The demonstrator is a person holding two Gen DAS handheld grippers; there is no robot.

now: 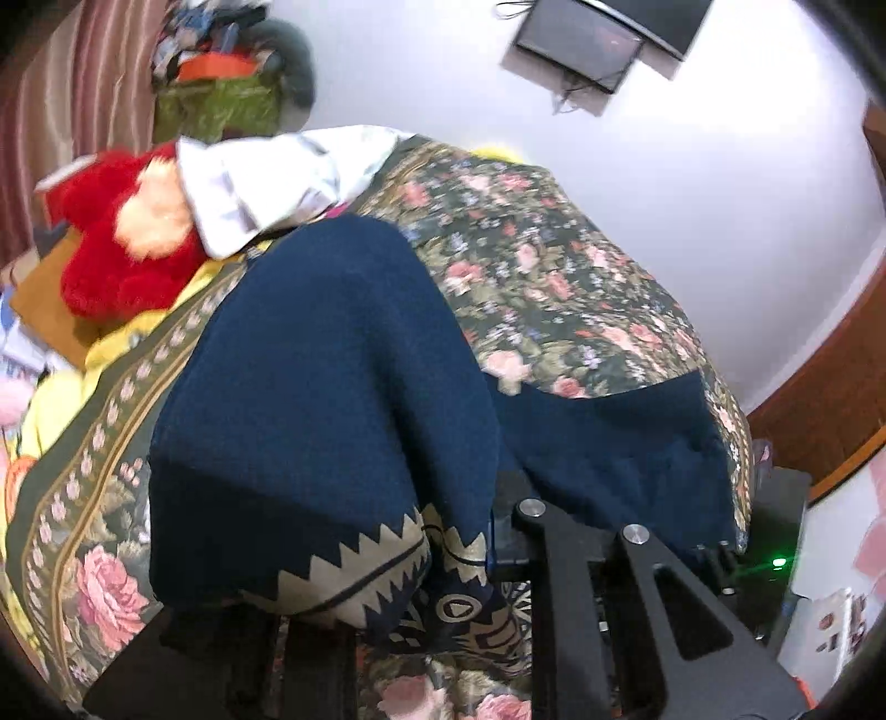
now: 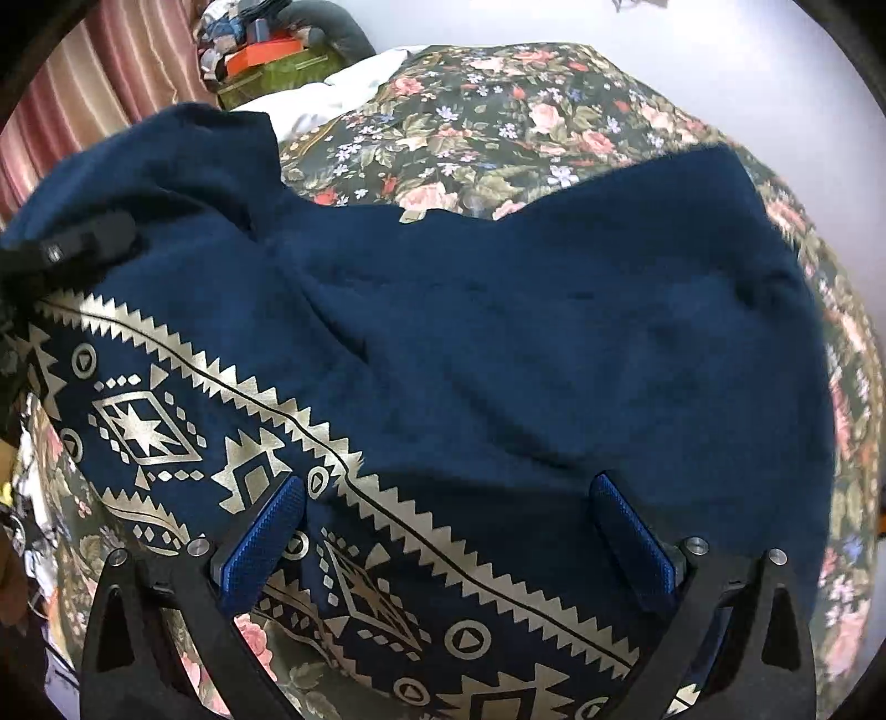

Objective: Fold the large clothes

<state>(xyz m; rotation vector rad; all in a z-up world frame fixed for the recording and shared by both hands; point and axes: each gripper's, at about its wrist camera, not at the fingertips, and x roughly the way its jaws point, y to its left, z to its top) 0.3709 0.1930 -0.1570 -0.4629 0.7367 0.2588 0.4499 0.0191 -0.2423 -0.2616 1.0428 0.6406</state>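
A navy garment (image 2: 526,310) with a gold geometric border (image 2: 166,437) lies spread on the floral bedspread (image 2: 498,111). My left gripper (image 1: 479,559) is shut on a fold of the garment (image 1: 310,376) near the border. It holds that part raised, so the cloth drapes over the fingers and hides most of them. That same left gripper (image 2: 83,243) shows at the upper left of the right wrist view, pinching the cloth. My right gripper (image 2: 447,481) hovers open over the border, its blue pads (image 2: 277,531) wide apart and nothing pinched between them.
A red plush toy (image 1: 116,238) and a white cloth (image 1: 260,183) lie at the bed's far end. Beyond them are a striped curtain (image 1: 61,116) and a pile of bags and boxes (image 1: 221,83). A white wall (image 1: 692,183) bears a dark screen (image 1: 581,44). Black equipment with a green light (image 1: 778,562) stands beside the bed.
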